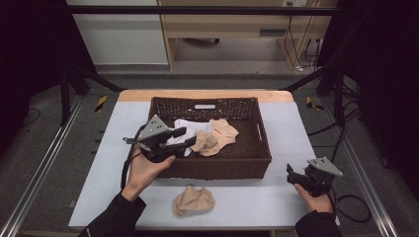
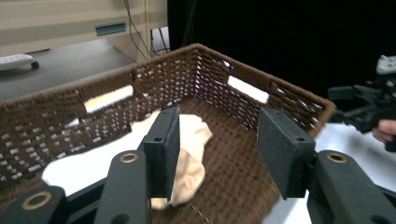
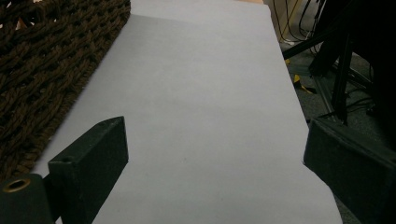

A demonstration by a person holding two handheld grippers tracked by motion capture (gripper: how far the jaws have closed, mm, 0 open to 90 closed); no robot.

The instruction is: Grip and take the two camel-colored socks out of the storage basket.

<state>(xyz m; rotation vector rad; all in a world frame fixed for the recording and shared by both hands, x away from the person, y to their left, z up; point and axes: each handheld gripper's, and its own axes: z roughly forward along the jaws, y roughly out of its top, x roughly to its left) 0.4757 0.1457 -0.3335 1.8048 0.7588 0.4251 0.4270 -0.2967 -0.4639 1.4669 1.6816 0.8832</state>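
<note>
Left gripper (image 1: 184, 138) hovers over the brown wicker basket (image 1: 249, 160), its jaws parted and empty. Just below and beyond its pads lies a crumpled beige sock (image 2: 189, 154) on white cloth (image 2: 88, 168), apparently just dropped for sorting. Another beige sock (image 1: 193, 201) waits outside the basket. Right gripper (image 1: 295, 176) rests open over bare table (image 3: 196, 116). Folds hide the clothes' shapes.

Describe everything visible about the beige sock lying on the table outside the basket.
The crumpled beige fabric sock lies bunched in a soft, rounded heap with shallow folds, no clear heel or toe to make out. It rests on the pale grey table top, near the front edge and just in front of the dark brown woven basket, apart from its wall. Nothing but the table touches it; both grippers are away from it.
</note>
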